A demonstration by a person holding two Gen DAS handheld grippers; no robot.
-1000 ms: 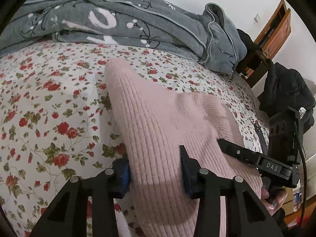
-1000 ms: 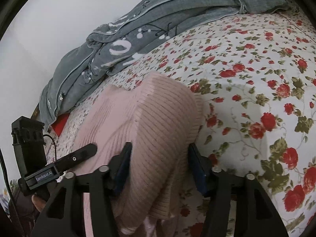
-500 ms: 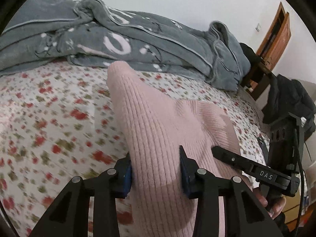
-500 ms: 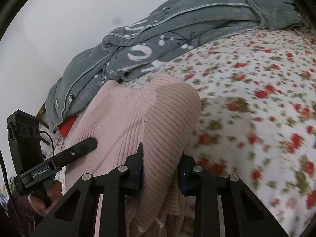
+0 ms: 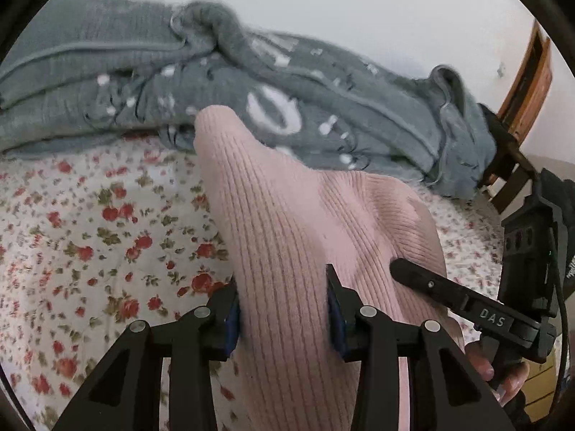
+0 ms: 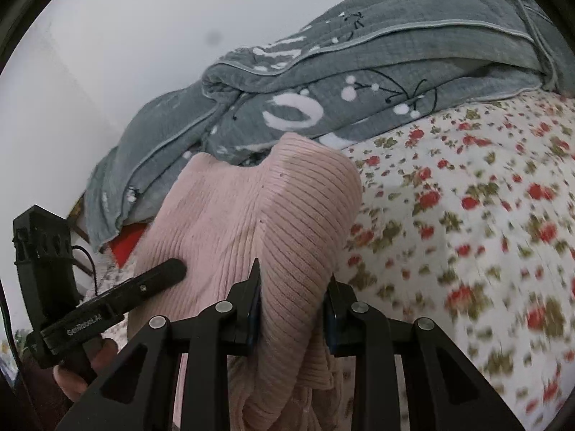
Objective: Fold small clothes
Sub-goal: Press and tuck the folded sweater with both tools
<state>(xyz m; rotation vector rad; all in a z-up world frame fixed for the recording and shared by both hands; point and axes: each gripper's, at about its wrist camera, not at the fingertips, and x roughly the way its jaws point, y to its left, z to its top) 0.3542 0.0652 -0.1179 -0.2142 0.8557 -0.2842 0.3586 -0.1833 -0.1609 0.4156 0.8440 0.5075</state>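
While both grippers pinch the pink knit garment [image 5: 287, 237] above the floral bedsheet [image 5: 90, 237], left gripper [image 5: 284, 309] and right gripper [image 6: 293, 309] (each clamped on ribbed fabric), we should carry it level toward twelve o'clock, edges aligned.

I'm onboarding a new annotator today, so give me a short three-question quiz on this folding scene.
1. True or false: both the left gripper and the right gripper have their jaws closed on the pink knit garment.
2. What lies on the far side of the floral bedsheet, behind the garment?
A. a grey patterned quilt
B. a stack of towels
C. a laundry basket
3. Fill in: the garment's knit surface is ____, with fine parallel lines running along it.

Key: 1 true. 2 A, the grey quilt is bunched along the wall. 3 ribbed.
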